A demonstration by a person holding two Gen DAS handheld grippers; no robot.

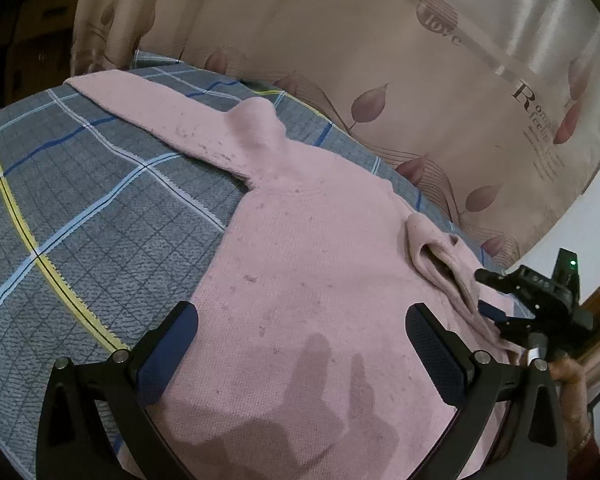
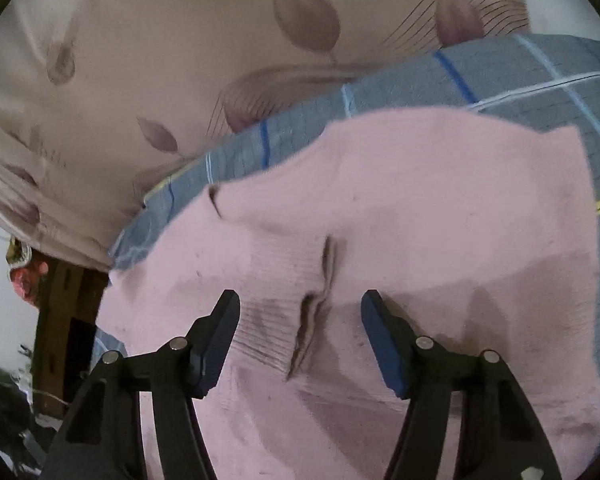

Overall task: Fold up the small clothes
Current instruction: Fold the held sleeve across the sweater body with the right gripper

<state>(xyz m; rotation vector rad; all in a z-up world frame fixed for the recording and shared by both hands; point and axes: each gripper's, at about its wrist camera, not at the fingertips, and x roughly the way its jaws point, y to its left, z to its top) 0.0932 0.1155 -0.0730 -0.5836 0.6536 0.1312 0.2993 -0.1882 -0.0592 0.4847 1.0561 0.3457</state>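
A small pink knit sweater lies spread on a grey plaid bedspread. One sleeve stretches flat to the far left; the other sleeve is bunched and folded at the right. My left gripper is open and empty, hovering over the sweater's lower body. My right gripper is open, its fingers astride a creased fold of the pink sleeve, close over the cloth. The right gripper also shows in the left wrist view at the bunched sleeve.
A beige curtain with leaf prints hangs right behind the bed's far edge. The bedspread runs behind the sweater. Dark wooden furniture stands past the bed's corner.
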